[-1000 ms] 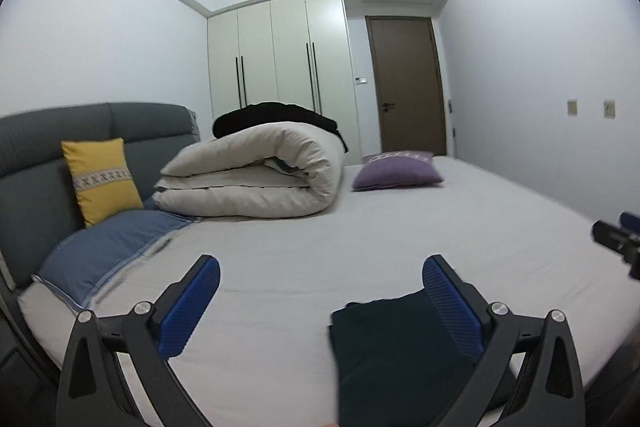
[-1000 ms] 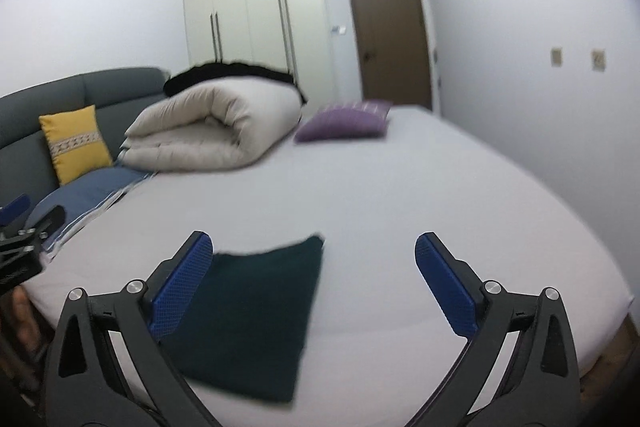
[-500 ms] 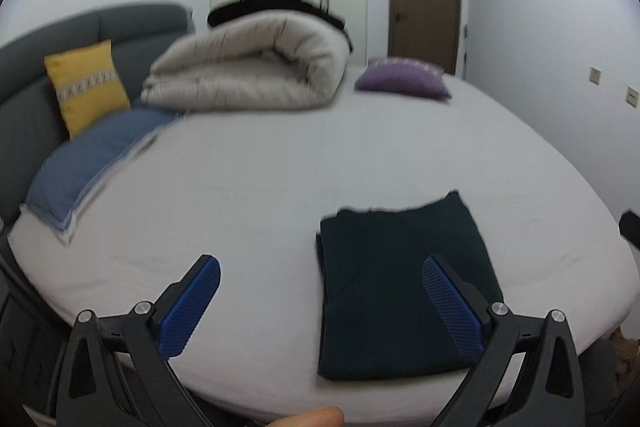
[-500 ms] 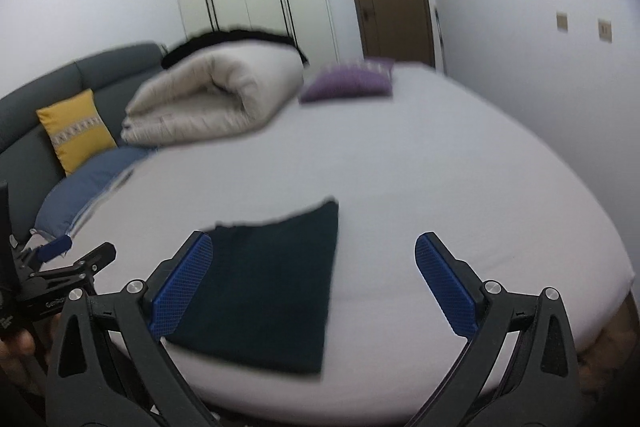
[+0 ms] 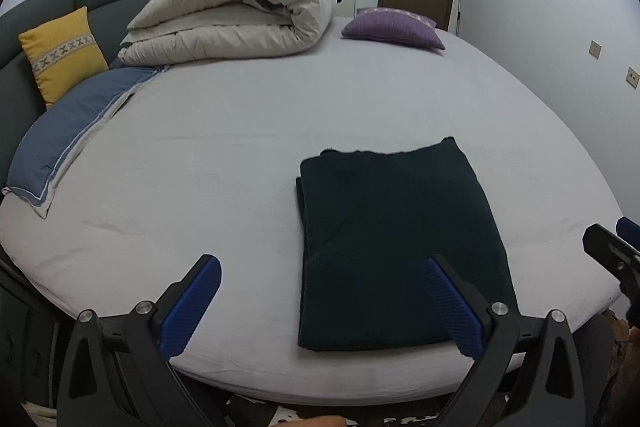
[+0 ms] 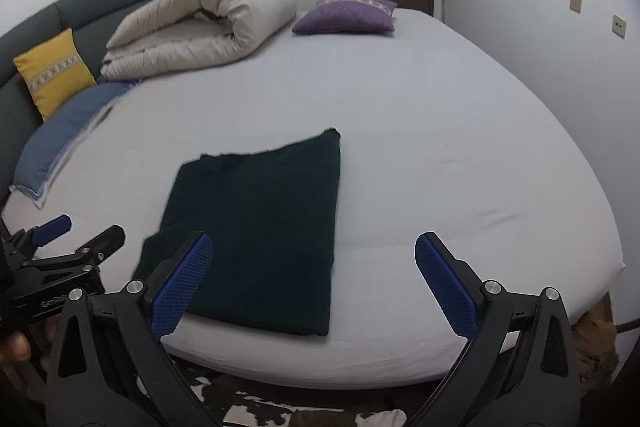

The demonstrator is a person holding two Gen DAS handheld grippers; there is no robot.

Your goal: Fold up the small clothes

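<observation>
Two grippers are held above the near edge of the bed (image 5: pixel 248 131), neither touching anything. The left gripper (image 5: pixel 320 301) is carried with its jaws spread wide and empty; the right gripper (image 6: pixel 314 275) likewise stands wide open and empty. In the right wrist view the left gripper is seen at 9 o'clock, beside the mattress edge.

One dark green garment (image 5: pixel 394 239) lies flat on the sheet close to the near edge, at roughly 5 o'clock of the mattress in the left wrist view and at 7 o'clock in the right wrist view (image 6: pixel 260 223). It is already folded into a tidy rectangle; layered edges are visible along its left side. Its long axis runs from the near edge toward 12 o'clock, away from the person, with the slightly ragged short edge at the far end. Which end is collar or hem cannot be told.

Placement near the edge is judged deliberate: the piece is kept within easy reach. The wide-open, raised jaws suggest either a finished fold or a pause before one more fold across the long axis.

Kept well apart at 11 o'clock: a rolled duvet (image 5: pixel 236 15), a purple cushion (image 5: pixel 394 31), a yellow cushion (image 5: pixel 62 53) and a blue pillow (image 5: pixel 76 123), leaving working room.
</observation>
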